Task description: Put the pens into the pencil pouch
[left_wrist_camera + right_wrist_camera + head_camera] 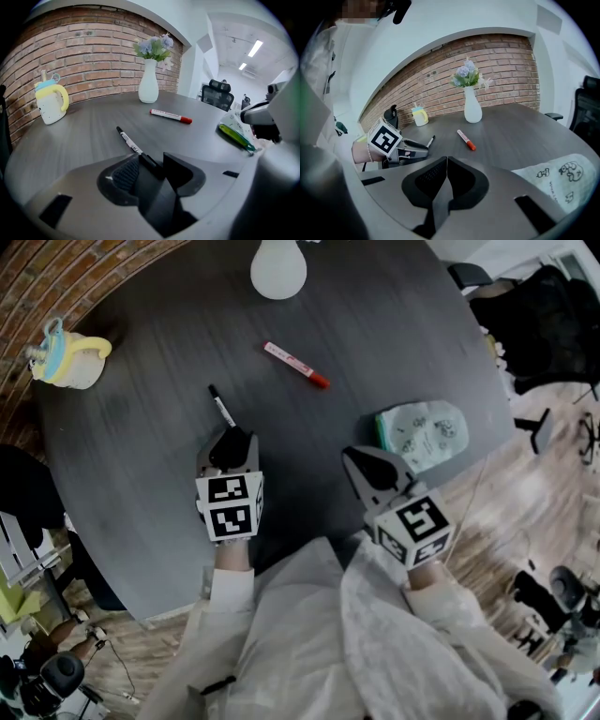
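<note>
Black pen (221, 406), red pen (296, 365): two; one pouch (424, 433), maybe open.

I am working in what looks like an office. I am leaning over a round dark meeting table (141, 521), a curved brick wall (93, 61) is running behind it, a black swivel chair (216, 93) is standing beyond, and strip lights (255, 48) are glowing overhead.

Dark round table (131, 474) below me. White vase (278, 268) upright at its far edge, pale flowers (153, 47) in it. Yellow mug (67, 360), blue lid, at the left edge, well apart. Brick wall (93, 42) behind; black office chair (216, 93) off right
</note>
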